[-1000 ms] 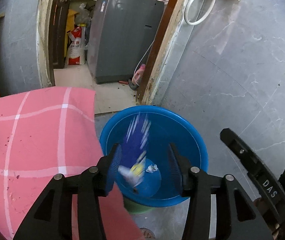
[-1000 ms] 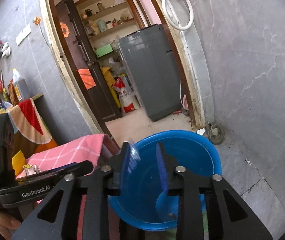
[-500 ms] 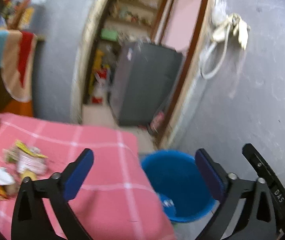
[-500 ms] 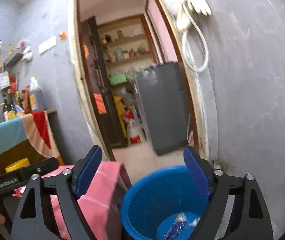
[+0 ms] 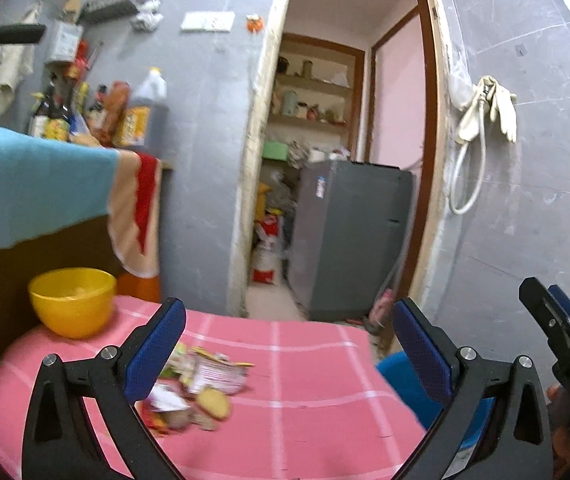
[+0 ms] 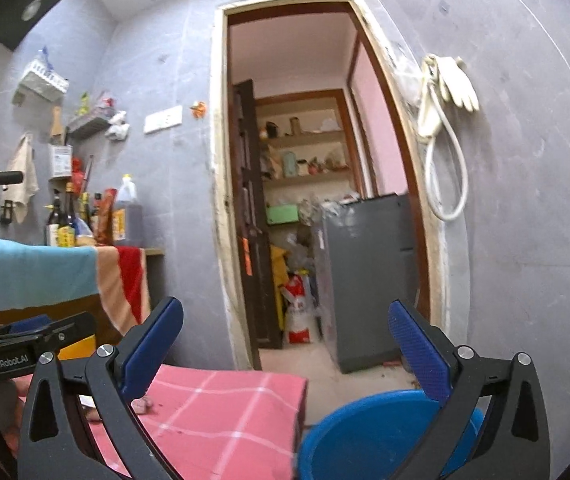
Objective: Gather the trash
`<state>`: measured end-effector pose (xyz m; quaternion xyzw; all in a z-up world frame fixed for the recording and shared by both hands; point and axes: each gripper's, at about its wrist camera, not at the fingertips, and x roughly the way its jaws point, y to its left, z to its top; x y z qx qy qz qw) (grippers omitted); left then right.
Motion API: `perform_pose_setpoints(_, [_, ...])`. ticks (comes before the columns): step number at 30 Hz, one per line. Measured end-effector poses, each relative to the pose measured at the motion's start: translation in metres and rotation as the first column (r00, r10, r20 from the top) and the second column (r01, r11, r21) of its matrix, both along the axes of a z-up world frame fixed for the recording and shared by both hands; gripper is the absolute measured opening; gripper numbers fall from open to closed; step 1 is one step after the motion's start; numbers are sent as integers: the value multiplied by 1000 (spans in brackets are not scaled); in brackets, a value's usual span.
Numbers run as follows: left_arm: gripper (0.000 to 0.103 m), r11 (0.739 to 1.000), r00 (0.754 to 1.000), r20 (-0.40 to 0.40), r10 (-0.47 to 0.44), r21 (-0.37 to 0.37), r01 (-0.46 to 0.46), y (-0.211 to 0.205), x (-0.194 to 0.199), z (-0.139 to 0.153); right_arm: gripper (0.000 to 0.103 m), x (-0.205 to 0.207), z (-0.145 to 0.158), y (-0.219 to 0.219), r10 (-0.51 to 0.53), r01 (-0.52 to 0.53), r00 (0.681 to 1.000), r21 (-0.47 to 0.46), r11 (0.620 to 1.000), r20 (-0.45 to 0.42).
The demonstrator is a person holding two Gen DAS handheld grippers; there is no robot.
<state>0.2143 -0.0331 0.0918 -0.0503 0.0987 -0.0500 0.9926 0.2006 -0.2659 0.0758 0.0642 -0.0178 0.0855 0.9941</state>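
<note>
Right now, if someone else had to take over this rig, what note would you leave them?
Left gripper: open, empty, above the pink table, facing the trash pile.
Right gripper: open, empty, raised between the table edge and the blue bin.
The bin stands on the floor at the table's right end; its contents are out of view.
The yellow bowl sits at the table's back left.
Done: cannot be told from these views.
Left: the wrappers and scraps in the pile need picking up and dropping into the bin.

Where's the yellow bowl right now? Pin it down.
In the left wrist view, the yellow bowl sits at the far left of the pink tablecloth, behind the trash pile.
</note>
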Motion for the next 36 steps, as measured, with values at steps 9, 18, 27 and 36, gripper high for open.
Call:
perform_pose_setpoints(9, [101,994,994,16,107,28,-108,54,-23,-2,103,3,1,39,79,-79,997,-17,997,4])
perform_pose_setpoints(18, [101,978,979,-13,204,48,-203,101,-33,-17,103,13,-4,66,149,-148,988,15,989,-43])
perform_pose_setpoints(27, [101,978,969,-133,208,49,-203,123,-29,-44,103,33,-16,91,210,-212,962,7,977,-173])
perform_pose_setpoints(36, [101,992,933,-337,128,37,-122,123,-5,-75,103,59,-37,108,240,-267,899,-23,963,-367])
